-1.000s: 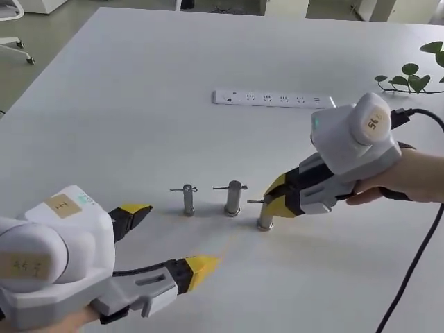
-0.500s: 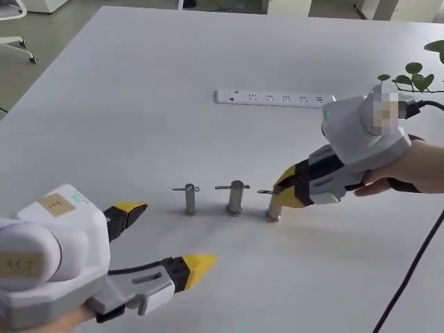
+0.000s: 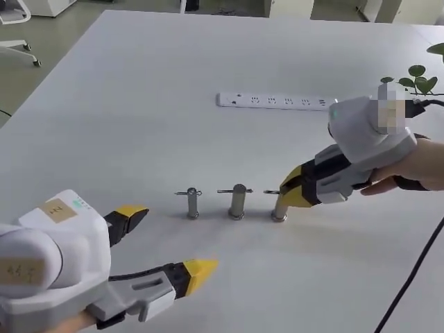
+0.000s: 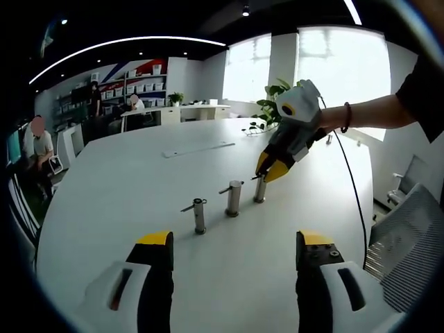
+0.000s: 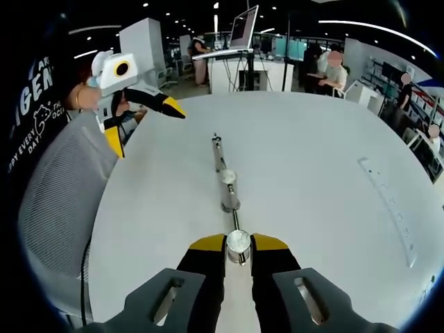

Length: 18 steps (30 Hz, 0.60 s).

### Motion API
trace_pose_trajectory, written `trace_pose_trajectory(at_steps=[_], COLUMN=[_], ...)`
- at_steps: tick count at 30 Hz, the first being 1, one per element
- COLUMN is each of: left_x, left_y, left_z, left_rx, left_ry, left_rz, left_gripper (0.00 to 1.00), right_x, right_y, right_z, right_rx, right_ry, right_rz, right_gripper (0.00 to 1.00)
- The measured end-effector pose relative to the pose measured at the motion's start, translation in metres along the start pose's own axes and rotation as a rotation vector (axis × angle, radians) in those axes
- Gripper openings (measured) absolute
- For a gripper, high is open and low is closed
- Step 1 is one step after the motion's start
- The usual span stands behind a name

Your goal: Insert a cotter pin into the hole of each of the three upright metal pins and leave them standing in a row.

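Observation:
Three upright metal pins stand in a row on the white table: left (image 3: 192,203), middle (image 3: 237,201), right (image 3: 279,207). Each has a thin cotter pin crossing its top. My right gripper (image 3: 290,192) sits at the head of the right pin (image 5: 238,244), its yellow jaws close on either side. The cotter pin (image 3: 270,191) pokes out on the far side, and its near end is hidden between the jaws. My left gripper (image 3: 168,238) hovers wide open, holding nothing, in front of the row (image 4: 234,198).
A white power strip (image 3: 274,102) lies beyond the pins. A green plant (image 3: 416,76) stands at the table's right edge. The right gripper's black cable (image 3: 416,270) hangs across the right side. Bare tabletop (image 3: 139,104) surrounds the row.
The head camera has shifted a little. My right gripper stays at the right pin's head, its body slightly higher. The left gripper remains open in the same place.

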State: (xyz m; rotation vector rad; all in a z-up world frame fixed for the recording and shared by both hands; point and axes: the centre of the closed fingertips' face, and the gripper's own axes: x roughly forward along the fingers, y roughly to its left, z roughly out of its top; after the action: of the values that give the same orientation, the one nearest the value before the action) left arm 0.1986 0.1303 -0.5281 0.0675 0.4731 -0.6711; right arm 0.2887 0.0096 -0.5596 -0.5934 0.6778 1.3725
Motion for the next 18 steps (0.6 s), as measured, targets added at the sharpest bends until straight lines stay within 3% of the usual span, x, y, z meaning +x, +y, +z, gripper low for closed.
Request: trace_pose_trajectory(at_steps=[4, 9, 18], left_x=[-0.0009, -0.0015, -0.0015], left_y=[0.0001, 0.0009, -0.0005], left_z=[0.0020, 0.0016, 0.0007], left_rx=[0.004, 0.007, 0.007], left_ry=[-0.003, 0.003, 0.006], left_rz=[0.001, 0.002, -0.001], left_gripper=[0.72, 0.72, 0.71], right_x=[0.0001, 0.0009, 0.0011], right_y=[-0.0024, 0.0000, 0.0004], right_z=[-0.0005, -0.0008, 0.0001], right_rx=[-0.006, 0.019, 0.019], right_ry=[0.000, -0.005, -0.013], right_rz=[-0.003, 0.029, 0.023], right_gripper=[0.08, 0.09, 0.09])
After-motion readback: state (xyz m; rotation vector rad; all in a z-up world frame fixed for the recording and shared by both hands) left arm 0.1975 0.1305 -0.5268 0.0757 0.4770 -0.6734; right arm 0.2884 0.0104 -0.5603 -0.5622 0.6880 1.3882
